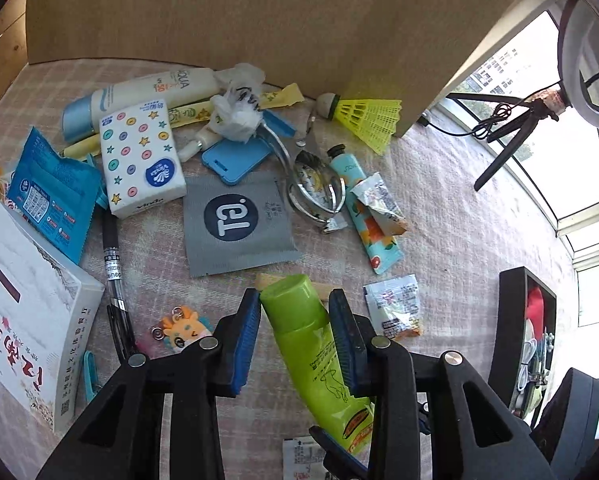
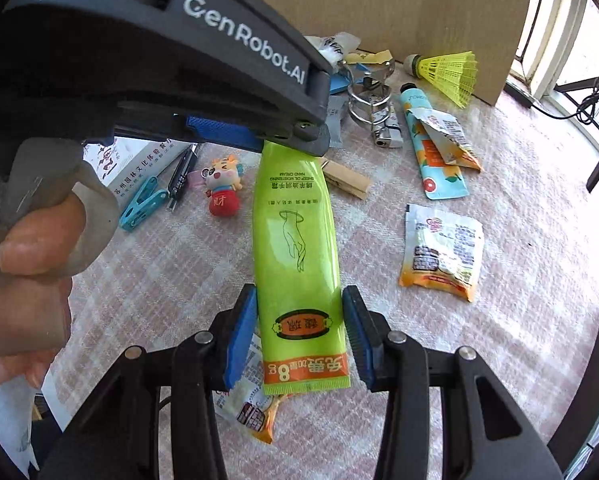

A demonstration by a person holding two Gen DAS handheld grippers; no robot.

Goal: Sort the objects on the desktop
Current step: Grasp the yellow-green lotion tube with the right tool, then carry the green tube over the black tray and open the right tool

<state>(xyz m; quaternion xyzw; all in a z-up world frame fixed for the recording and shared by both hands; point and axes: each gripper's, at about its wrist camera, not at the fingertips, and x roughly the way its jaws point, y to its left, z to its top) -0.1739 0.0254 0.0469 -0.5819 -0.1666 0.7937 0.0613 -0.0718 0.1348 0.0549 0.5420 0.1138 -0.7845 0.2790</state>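
Left gripper (image 1: 295, 320) clamps one green hand-cream tube (image 1: 303, 320); right gripper's (image 2: 299, 328) jaws flank it.

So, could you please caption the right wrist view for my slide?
Left gripper holds the green hand cream tube by its cap; right gripper brackets its tail.

Lime-green hand cream tube (image 2: 295, 248) with orange end band, yellow shuttlecock (image 1: 365, 117), pink checked tablecloth (image 1: 459, 200)

Open cloth: right of snack sachet (image 2: 441, 252).
Blocked ahead: clothespin (image 2: 345, 178), silver clip (image 1: 317, 190), grey pouch (image 1: 237, 224).
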